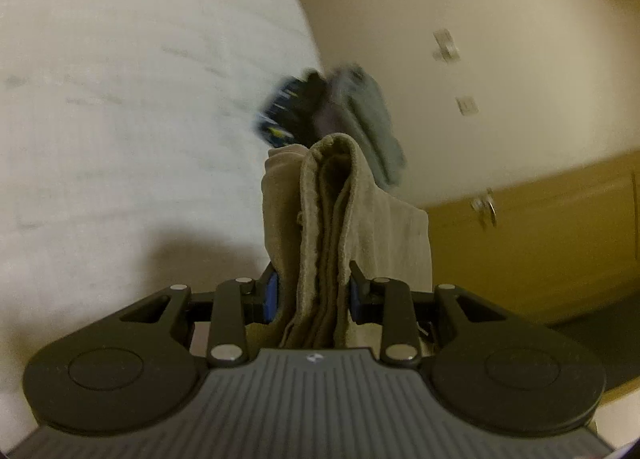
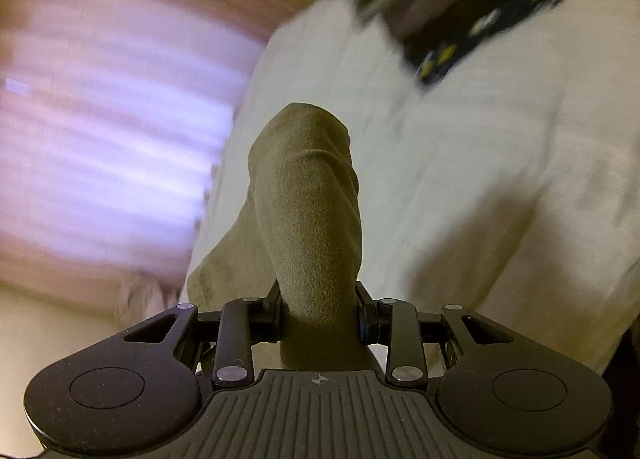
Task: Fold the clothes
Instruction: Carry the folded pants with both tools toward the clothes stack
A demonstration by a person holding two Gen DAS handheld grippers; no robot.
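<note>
A tan cloth [image 1: 332, 227] is folded into several layers and held between the jaws of my left gripper [image 1: 314, 291], which is shut on it. The same tan cloth [image 2: 312, 219] bulges up between the jaws of my right gripper [image 2: 318, 311], which is shut on it too. Both views are tilted and blurred by motion. The cloth hangs above a white bed [image 1: 140, 119], which also shows in the right wrist view [image 2: 460, 179].
A stack of folded clothes, grey [image 1: 372, 123] beside dark patterned [image 1: 288, 111], lies at the bed's edge; it shows in the right wrist view [image 2: 460, 7] too. A cream wall with switches [image 1: 444, 45] and a yellow cabinet [image 1: 540, 227] are on the right. A blurred bright window [image 2: 112, 131] is on the left.
</note>
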